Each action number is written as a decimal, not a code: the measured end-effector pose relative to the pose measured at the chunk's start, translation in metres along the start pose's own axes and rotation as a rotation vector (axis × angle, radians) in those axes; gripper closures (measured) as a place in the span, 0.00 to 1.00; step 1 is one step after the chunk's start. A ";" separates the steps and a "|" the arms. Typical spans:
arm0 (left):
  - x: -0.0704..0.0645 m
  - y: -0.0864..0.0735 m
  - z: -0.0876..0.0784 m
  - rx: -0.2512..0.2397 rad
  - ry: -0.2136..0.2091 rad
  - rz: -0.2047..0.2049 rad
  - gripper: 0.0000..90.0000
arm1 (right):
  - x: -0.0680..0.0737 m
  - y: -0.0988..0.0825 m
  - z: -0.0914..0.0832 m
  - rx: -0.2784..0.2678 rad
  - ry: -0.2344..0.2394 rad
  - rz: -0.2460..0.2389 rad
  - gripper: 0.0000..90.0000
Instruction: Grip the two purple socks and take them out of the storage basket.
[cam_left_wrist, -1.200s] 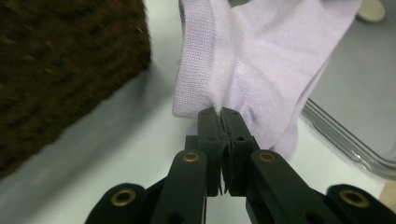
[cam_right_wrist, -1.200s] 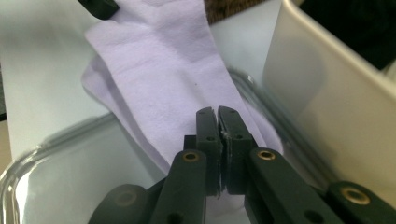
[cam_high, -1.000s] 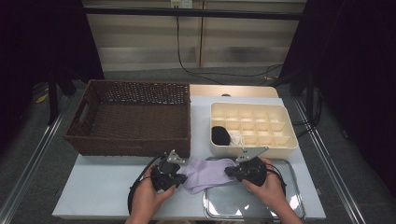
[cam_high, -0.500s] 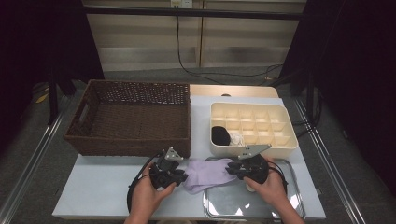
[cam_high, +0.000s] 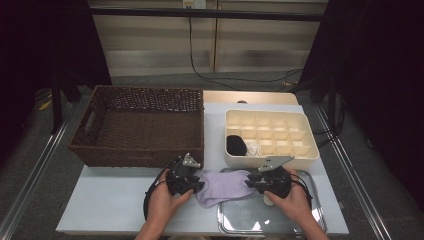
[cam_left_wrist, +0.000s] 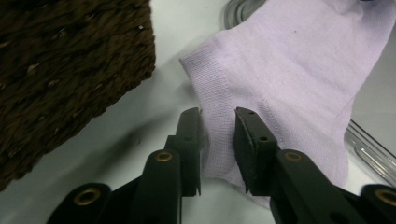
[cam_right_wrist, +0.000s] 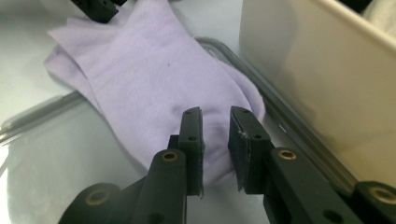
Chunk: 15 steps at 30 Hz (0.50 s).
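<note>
Now both grips are let go: left gripper (cam_high: 194, 184) and right gripper (cam_high: 254, 181) jaws have just been opening, narrowly parted over the lilac sock (cam_high: 223, 186), judged laid flat for folding.

Finding no readable text, label, brand, number or sign anywhere: none on the lilac sock (cam_high: 223, 186), none on the wicker basket (cam_high: 142, 125), none on the cream compartment box (cam_high: 272, 132), none on the metal tray (cam_high: 265, 220), none on either pair of black jaws.
</note>
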<state>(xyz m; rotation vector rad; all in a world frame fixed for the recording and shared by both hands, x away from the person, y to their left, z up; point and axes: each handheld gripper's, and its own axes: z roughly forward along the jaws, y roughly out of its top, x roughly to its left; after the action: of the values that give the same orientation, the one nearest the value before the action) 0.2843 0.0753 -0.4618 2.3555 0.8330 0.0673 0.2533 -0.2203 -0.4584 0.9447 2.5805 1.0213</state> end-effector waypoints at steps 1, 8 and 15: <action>-0.002 0.001 0.000 0.007 0.008 0.009 0.85 | 0.001 -0.002 0.002 0.008 0.005 -0.008 0.83; -0.010 0.002 0.001 0.018 0.037 0.046 0.93 | 0.002 -0.009 0.008 -0.001 0.049 0.027 0.97; -0.010 0.002 -0.007 0.006 0.041 0.049 0.94 | 0.005 -0.005 0.002 -0.002 0.071 0.032 0.98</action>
<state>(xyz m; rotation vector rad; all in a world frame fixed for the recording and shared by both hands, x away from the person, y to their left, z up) 0.2753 0.0722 -0.4536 2.3872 0.7965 0.1344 0.2478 -0.2187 -0.4632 0.9687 2.6298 1.0845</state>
